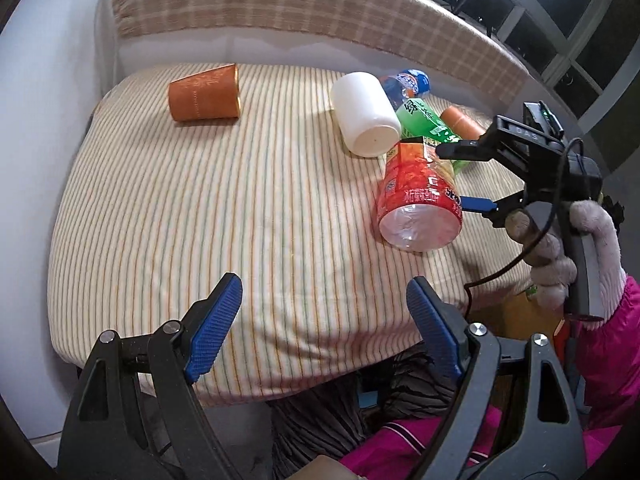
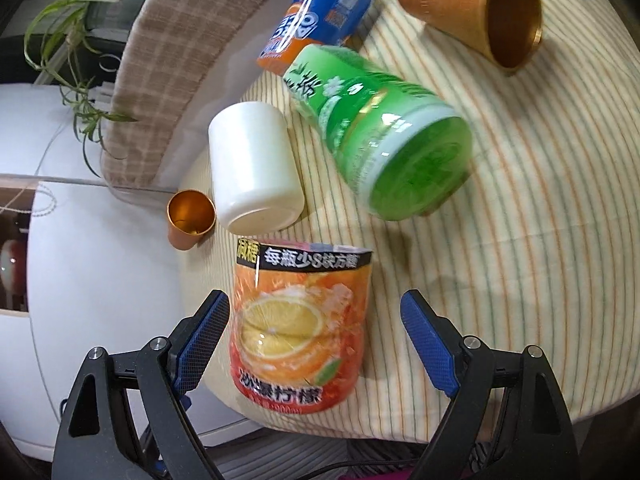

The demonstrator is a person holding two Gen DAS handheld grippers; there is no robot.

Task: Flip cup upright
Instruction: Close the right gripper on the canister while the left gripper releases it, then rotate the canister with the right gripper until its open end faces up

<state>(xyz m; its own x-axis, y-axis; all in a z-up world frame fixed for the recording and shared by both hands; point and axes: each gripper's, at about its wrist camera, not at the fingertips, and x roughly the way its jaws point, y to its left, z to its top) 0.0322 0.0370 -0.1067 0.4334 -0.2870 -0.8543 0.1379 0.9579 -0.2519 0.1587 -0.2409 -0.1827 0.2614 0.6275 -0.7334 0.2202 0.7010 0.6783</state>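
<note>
Orange-label cut-bottle cup (image 2: 300, 328) lying between wide-open, empty right hand-held gripper (image 2: 316, 336) pads, left hand-held gripper (image 1: 324, 324) open and idle; risk: slick plastic squirting out, rolling into white cup (image 2: 256, 168) just ahead.

Striped bed (image 1: 200, 208) carries toppled cups (image 1: 205, 97) and bottles (image 1: 418, 200).

The blue plastic bottle (image 1: 406, 84) hides mostly behind the white plastic cup (image 1: 366, 114). The green plastic bottle (image 2: 380, 132) looks blurry.
</note>
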